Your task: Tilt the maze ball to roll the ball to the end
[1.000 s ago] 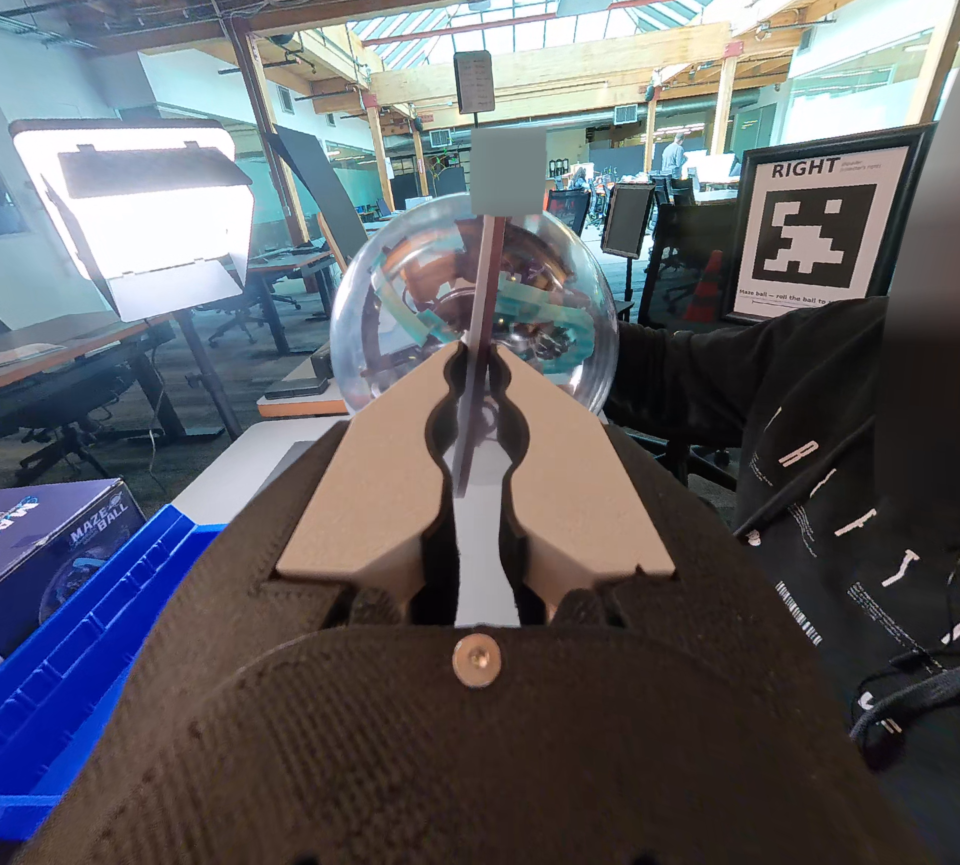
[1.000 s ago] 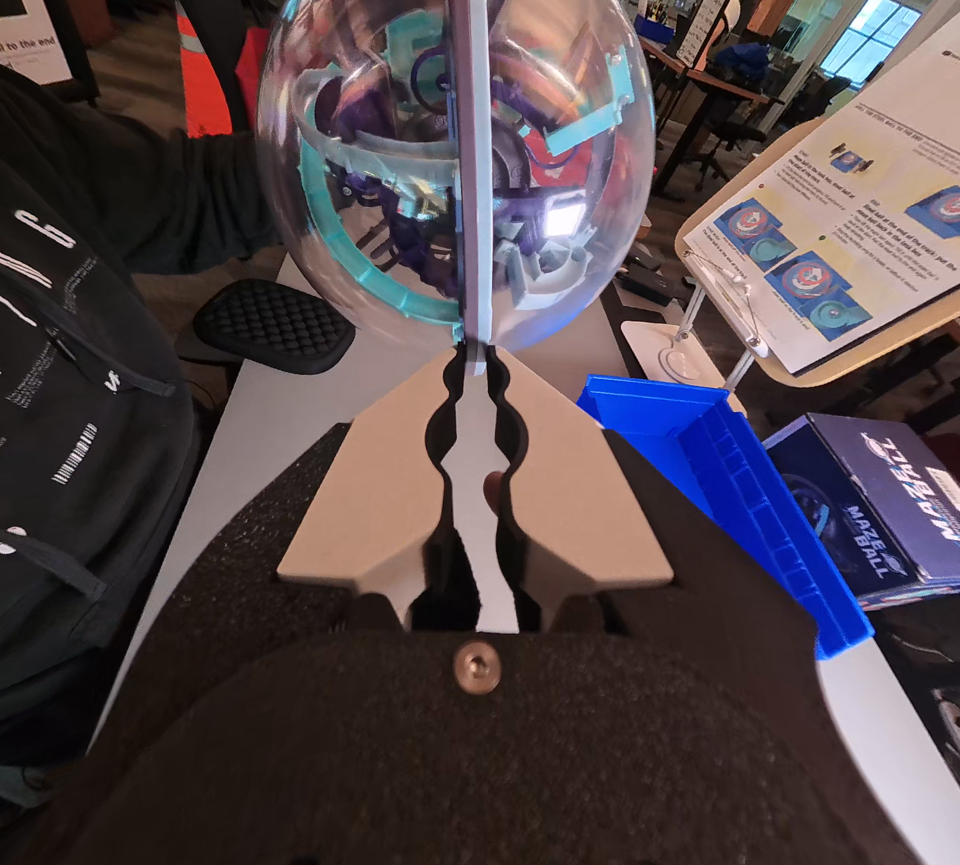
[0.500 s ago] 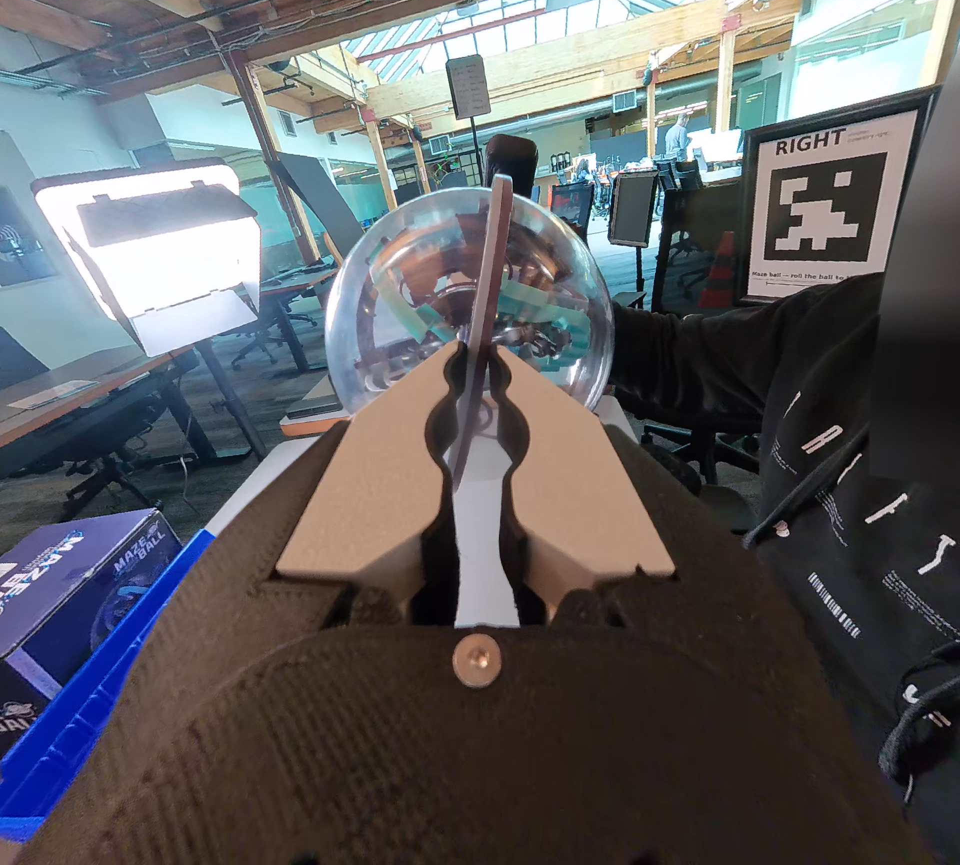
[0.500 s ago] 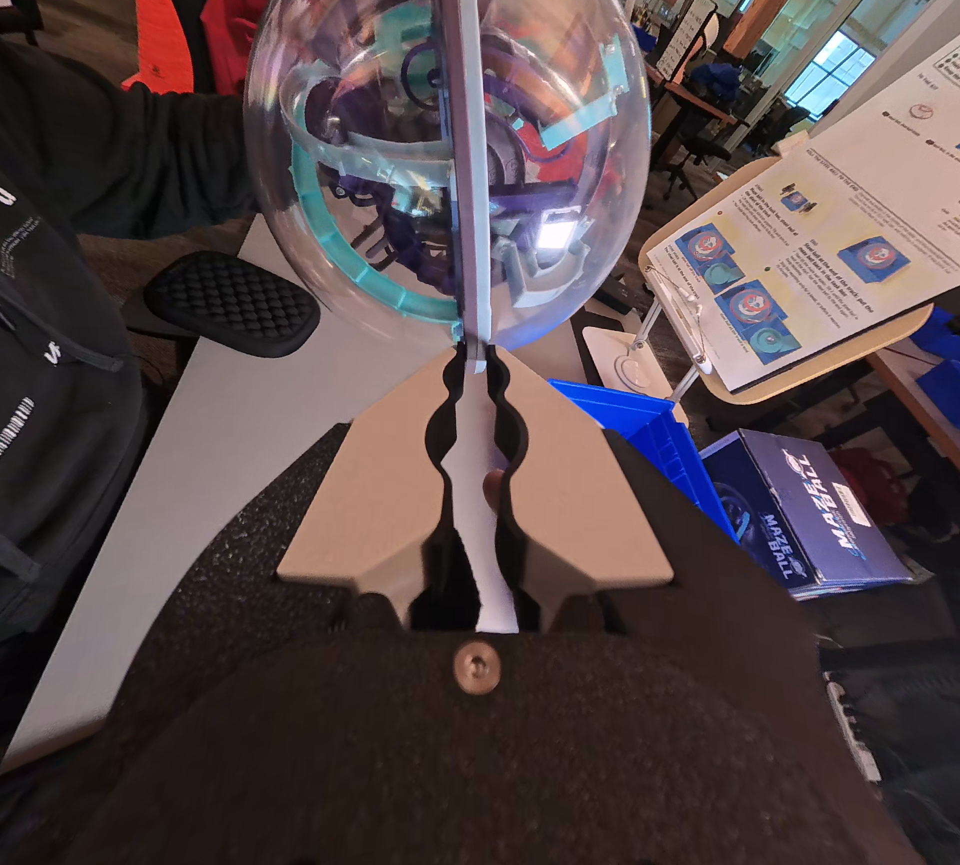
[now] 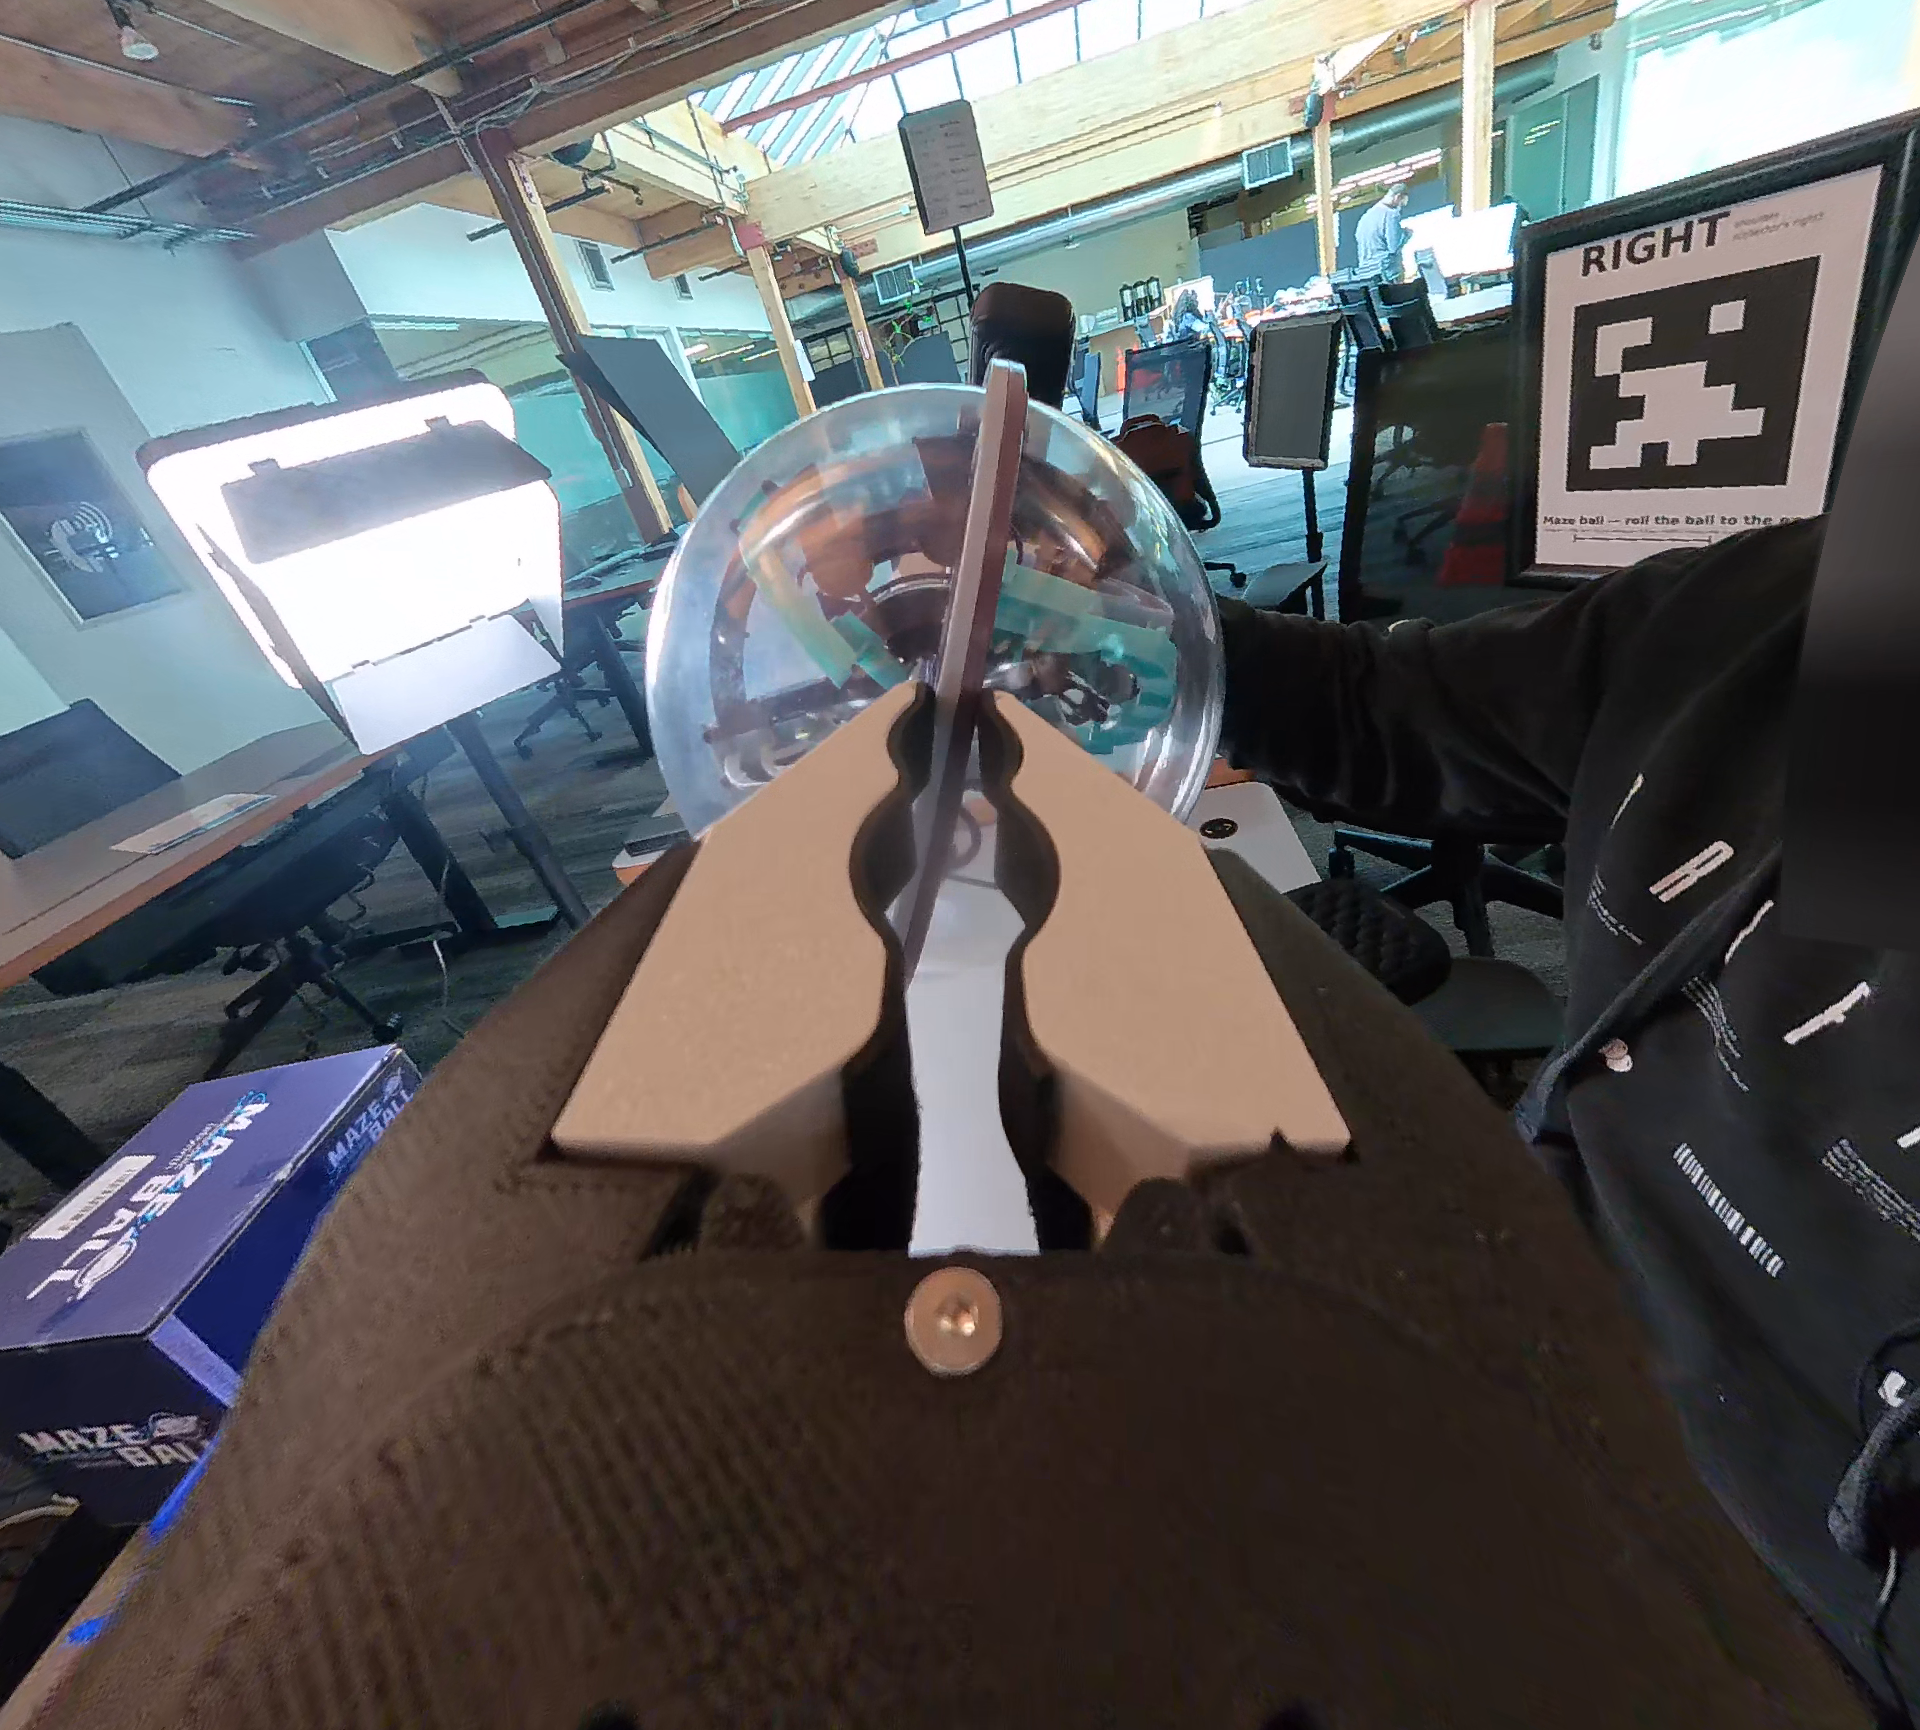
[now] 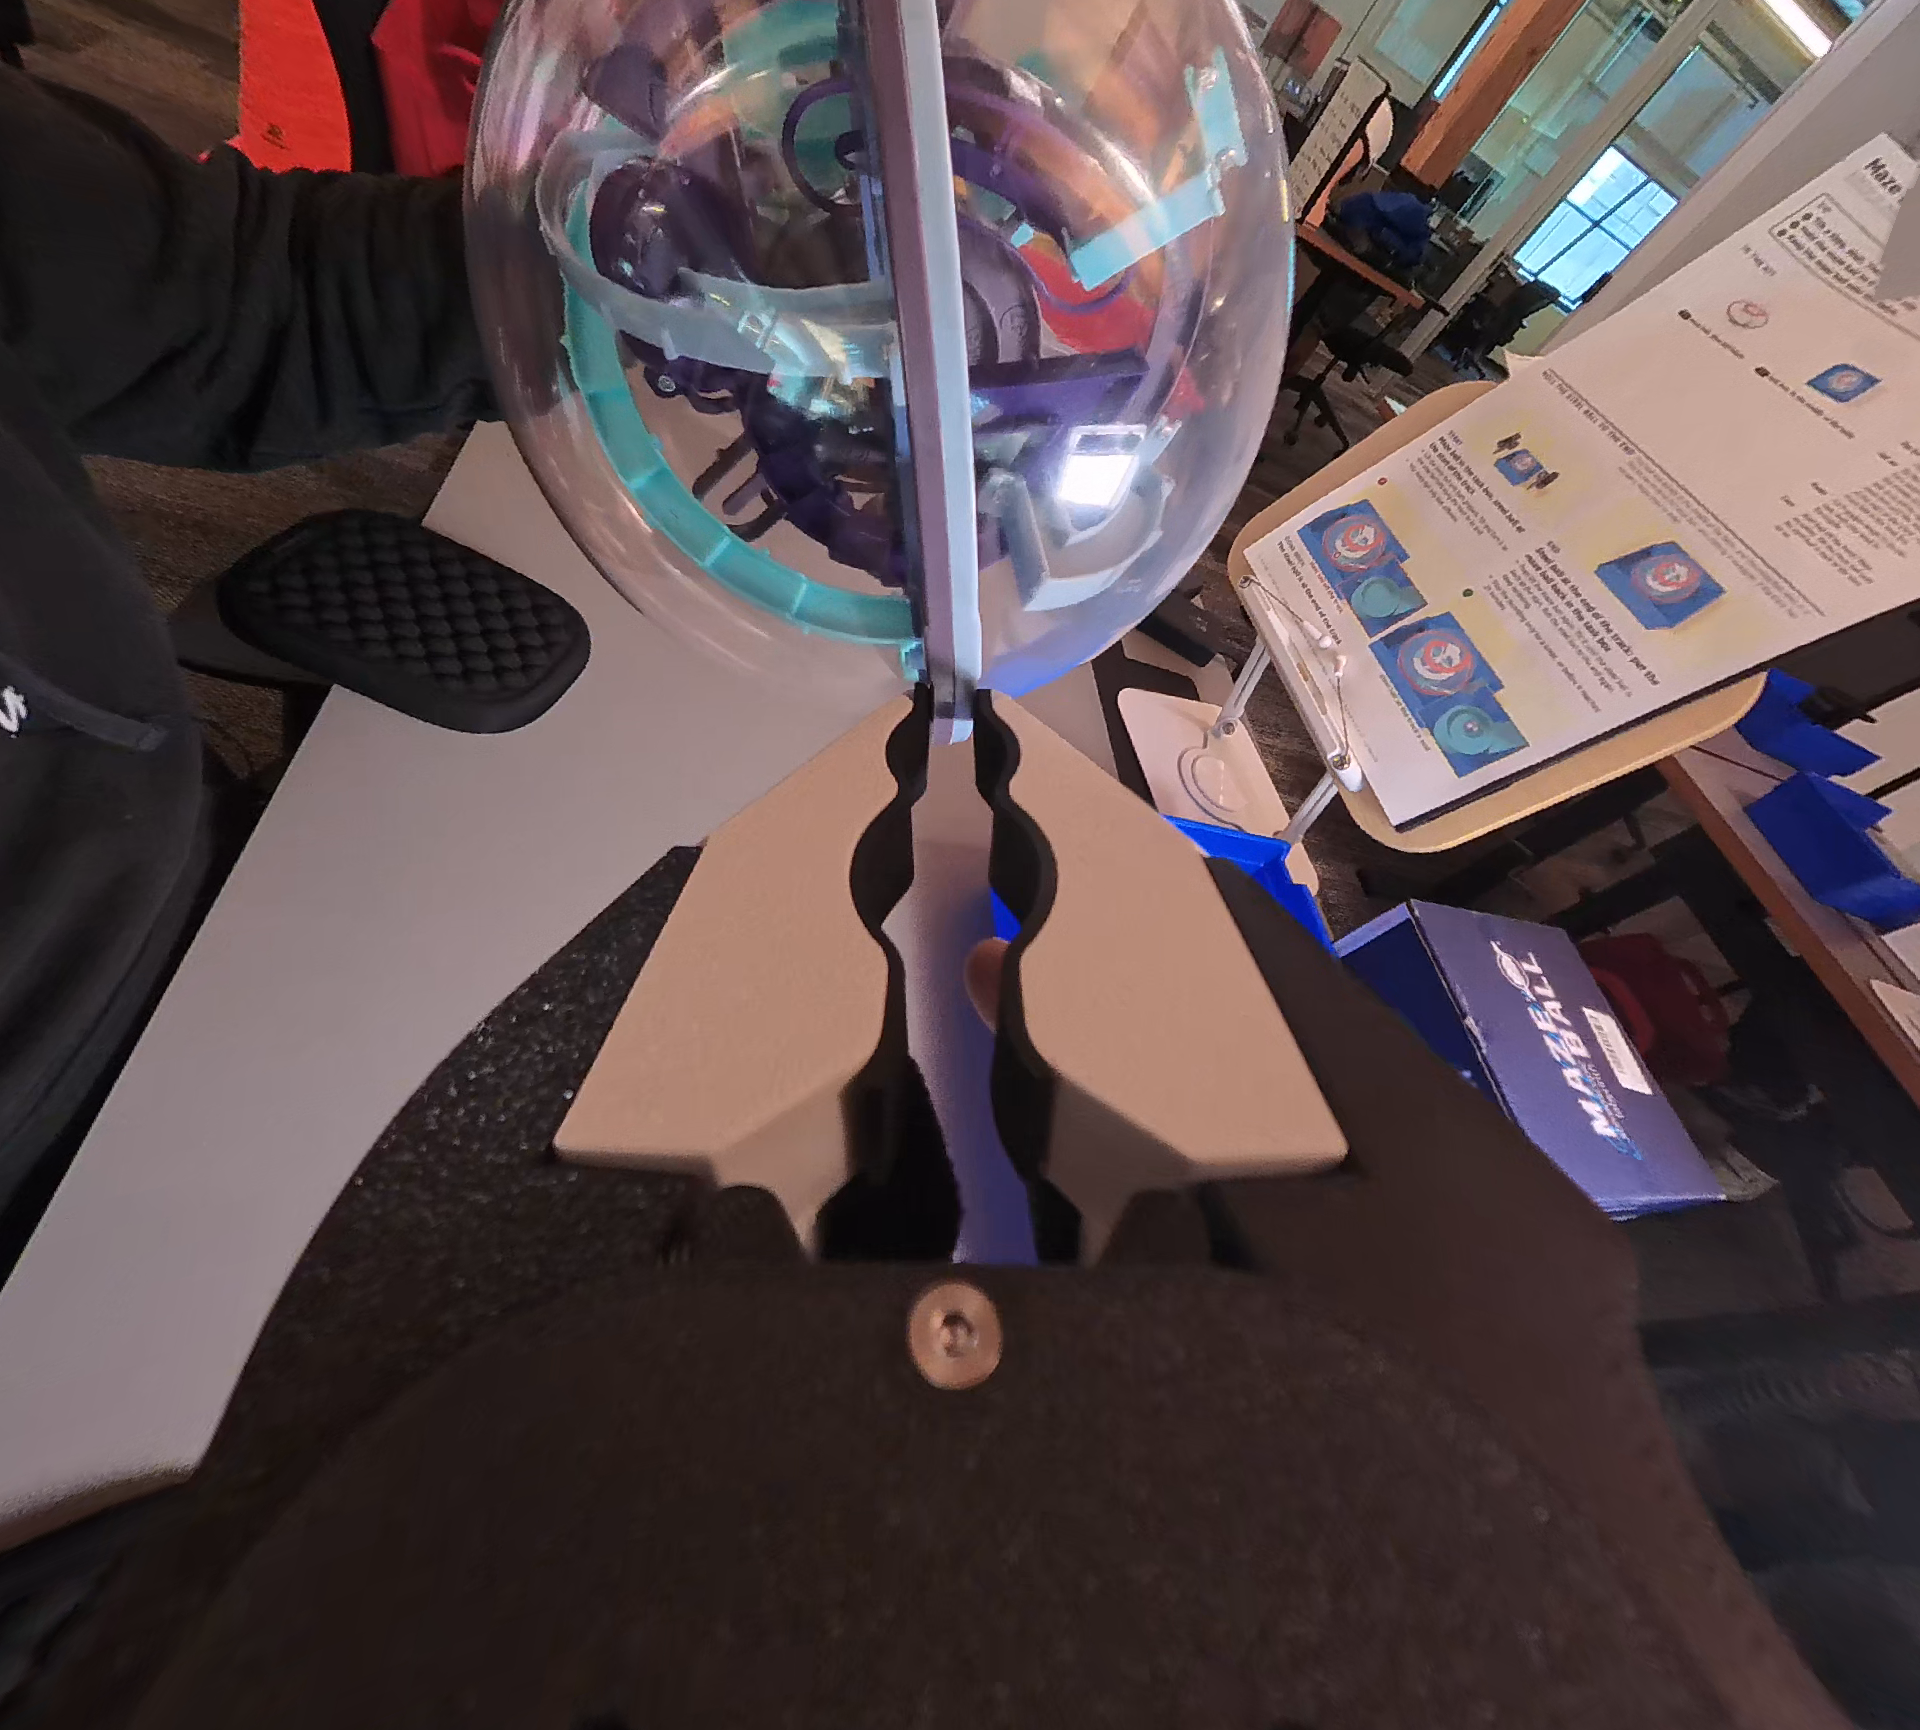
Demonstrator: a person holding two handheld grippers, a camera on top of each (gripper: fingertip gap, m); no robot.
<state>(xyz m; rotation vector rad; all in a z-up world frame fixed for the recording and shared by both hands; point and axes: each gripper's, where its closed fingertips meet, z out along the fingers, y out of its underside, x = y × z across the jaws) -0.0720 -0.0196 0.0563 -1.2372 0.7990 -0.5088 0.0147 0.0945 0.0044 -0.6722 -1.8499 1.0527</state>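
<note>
- Maze ball [image 6: 883, 246], a clear sphere with teal and purple tracks inside, is held up above the white tabletop [image 6: 436, 849].
- Left tool [image 5: 954, 724] is clamped on the ball's flat rim, which leans slightly.
- Right tool [image 6: 948, 709] pinches the same rim from the opposite side.
- Dark blue box [image 6: 1538, 1046] lies below the ball, to its right.

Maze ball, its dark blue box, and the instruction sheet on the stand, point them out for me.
maze ball [image 6: 727, 246], right wrist view, on the clear shell left of the rim.
dark blue box [image 6: 1558, 1057], right wrist view, on its top face.
instruction sheet [image 6: 1621, 558], right wrist view, middle of the page.
</note>
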